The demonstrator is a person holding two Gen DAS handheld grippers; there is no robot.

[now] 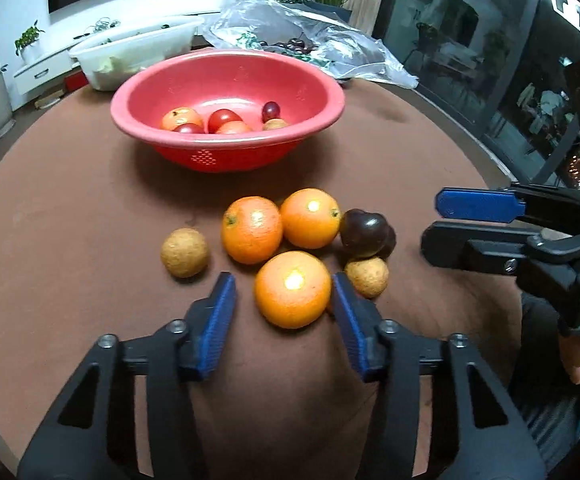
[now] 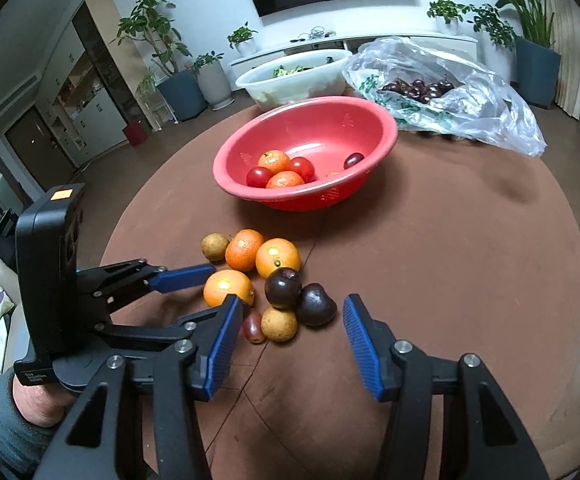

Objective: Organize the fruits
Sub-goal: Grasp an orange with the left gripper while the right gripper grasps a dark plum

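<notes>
Three oranges lie on the brown table (image 1: 70,200) with two tan fruits and dark plums. My left gripper (image 1: 281,278) is open around the nearest orange (image 1: 292,288). Its right pad touches or nearly touches the peel, and a gap shows at the left pad. In the right wrist view my right gripper (image 2: 293,300) stands open over two dark plums (image 2: 284,288), a tan fruit (image 2: 278,324) and a small red fruit (image 2: 253,326), touching none. A red bowl (image 1: 210,160) behind them holds several small fruits.
A white tub (image 2: 294,74) with greens and a clear plastic bag (image 2: 490,92) of dark cherries sit behind the bowl. The right gripper (image 1: 430,220) comes in from the right, close to the plums (image 1: 364,232). The round table edge curves near on both sides.
</notes>
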